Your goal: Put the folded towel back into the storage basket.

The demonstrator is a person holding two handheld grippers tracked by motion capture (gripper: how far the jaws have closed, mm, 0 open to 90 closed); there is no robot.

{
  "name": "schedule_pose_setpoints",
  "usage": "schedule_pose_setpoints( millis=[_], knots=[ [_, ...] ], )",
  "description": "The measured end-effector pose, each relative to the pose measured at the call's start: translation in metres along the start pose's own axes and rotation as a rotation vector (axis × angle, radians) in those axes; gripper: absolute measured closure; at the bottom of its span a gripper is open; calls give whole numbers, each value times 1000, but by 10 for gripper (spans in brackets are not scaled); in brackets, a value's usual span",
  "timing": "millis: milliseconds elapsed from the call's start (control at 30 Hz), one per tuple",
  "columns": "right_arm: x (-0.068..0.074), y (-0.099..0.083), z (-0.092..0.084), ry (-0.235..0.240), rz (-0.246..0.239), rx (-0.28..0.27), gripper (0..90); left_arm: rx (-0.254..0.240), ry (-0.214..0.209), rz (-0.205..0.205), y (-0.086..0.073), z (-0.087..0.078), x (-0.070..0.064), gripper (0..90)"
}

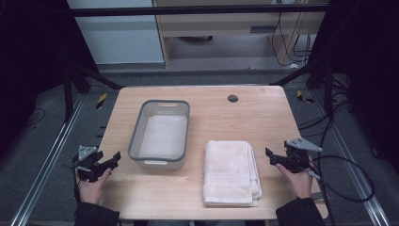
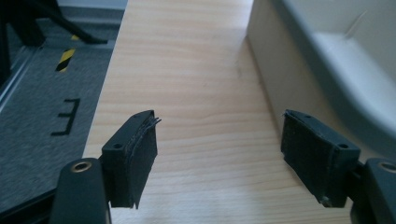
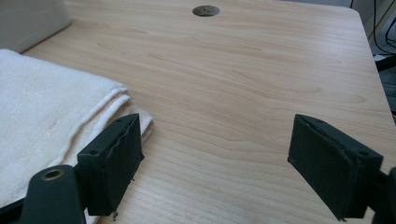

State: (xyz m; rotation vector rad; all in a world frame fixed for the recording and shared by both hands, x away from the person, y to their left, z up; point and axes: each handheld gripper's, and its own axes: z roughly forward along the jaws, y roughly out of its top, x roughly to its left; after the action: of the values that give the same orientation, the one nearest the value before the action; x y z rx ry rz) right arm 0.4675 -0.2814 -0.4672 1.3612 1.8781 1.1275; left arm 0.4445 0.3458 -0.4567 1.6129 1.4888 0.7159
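A person sits at the near edge of a light wooden table [image 1: 214,101], a hand-held gripper in each hand. The left gripper [image 1: 113,159] is held at the table's left edge, pointing inward toward a grey basin [image 1: 133,134]. In the left gripper view its jaws stand wide apart with bare wood between them; nothing is gripped. The basin's pale outer wall [image 2: 280,70] rises just to the right of the right-hand jaw in that view, near it but not touching.

The right gripper [image 1: 274,157] is held near the table's right edge, pointing inward toward a folded white towel [image 1: 229,172]. Its jaws are also spread wide and empty. In the right gripper view the towel [image 3: 42,107] lies at the left, its folded layers showing along the edge; the left-hand jaw stands just over or beside the towel's corner, and whether it touches the cloth cannot be told. The other jaw is over bare wood.

The towel lies flat on the table's near half, right of centre, folded into a long rectangle with a woven border pattern toward the person. It sits just beside the basin's near right corner, apart from it. The basin stands left of centre, long side running away from the person, and holds a pale flat lining whose material cannot be told. A small round dark grommet [image 1: 233,98] is set into the far part of the tabletop.
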Motion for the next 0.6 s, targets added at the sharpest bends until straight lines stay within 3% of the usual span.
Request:
schedule_pose_setpoints(
  millis=[67, 300, 433, 600],
  knots=[
    [1, 3, -2, 7, 14, 0, 160, -21, -9, 21, 2, -6, -5, 272],
    [1, 11, -7, 55, 55, -10, 109, -57, -28, 34, 7, -13, -14, 286],
    [4, 14, -8, 87, 37, -6, 57, -63, -39, 31, 10, -16, -17, 300],
    [7, 18, -9, 102, 16, -12, 144, -92, -60, 27, 15, -21, -24, 320]
  ],
)
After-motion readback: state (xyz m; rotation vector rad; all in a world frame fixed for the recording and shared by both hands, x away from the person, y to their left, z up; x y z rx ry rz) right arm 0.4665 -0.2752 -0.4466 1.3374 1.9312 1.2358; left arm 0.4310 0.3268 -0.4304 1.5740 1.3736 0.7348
